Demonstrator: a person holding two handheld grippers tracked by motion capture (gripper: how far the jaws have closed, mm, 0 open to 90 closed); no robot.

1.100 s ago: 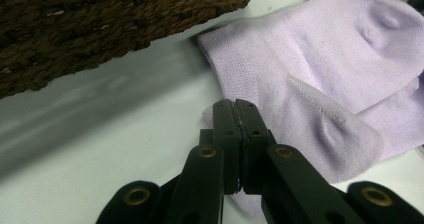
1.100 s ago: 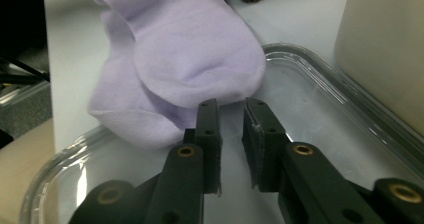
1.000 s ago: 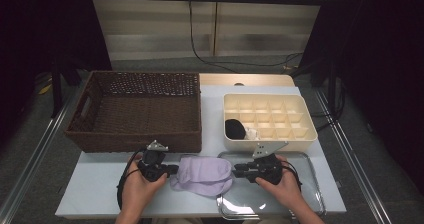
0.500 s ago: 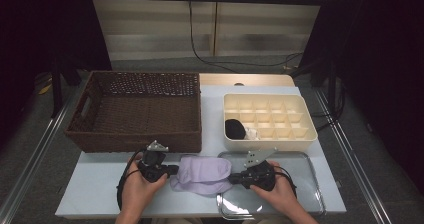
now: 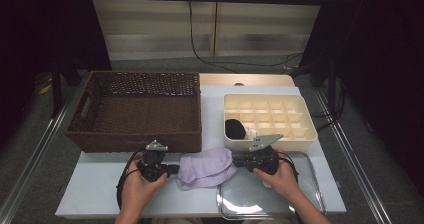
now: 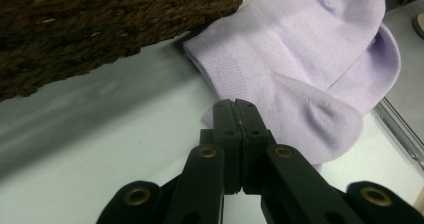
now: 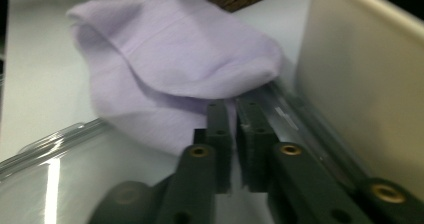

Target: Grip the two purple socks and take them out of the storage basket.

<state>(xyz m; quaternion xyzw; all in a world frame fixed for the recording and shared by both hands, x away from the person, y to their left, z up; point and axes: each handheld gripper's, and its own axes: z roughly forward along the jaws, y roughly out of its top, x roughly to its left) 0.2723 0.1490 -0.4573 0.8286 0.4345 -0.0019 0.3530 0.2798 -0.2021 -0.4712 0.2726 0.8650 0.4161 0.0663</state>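
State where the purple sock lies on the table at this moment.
In the high view the purple sock lies at the table's near edge between the two tools, just in front of the brown basket, its right part overlapping the clear tray.

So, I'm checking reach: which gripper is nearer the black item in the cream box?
Right. The right gripper sits just below the black item; the left gripper is farther, beyond the lilac sock.

Your left gripper (image 5: 172, 170) has bare table (image 5: 100, 189) on its left and near side. The wicker basket (image 5: 137, 111) walls off the far side. The lilac sock (image 5: 206, 168) fills the gap between your grippers. Your right gripper (image 5: 235, 160) is hemmed by the cream divider box (image 5: 270, 119) just beyond and the clear tray (image 5: 305, 194) beneath.
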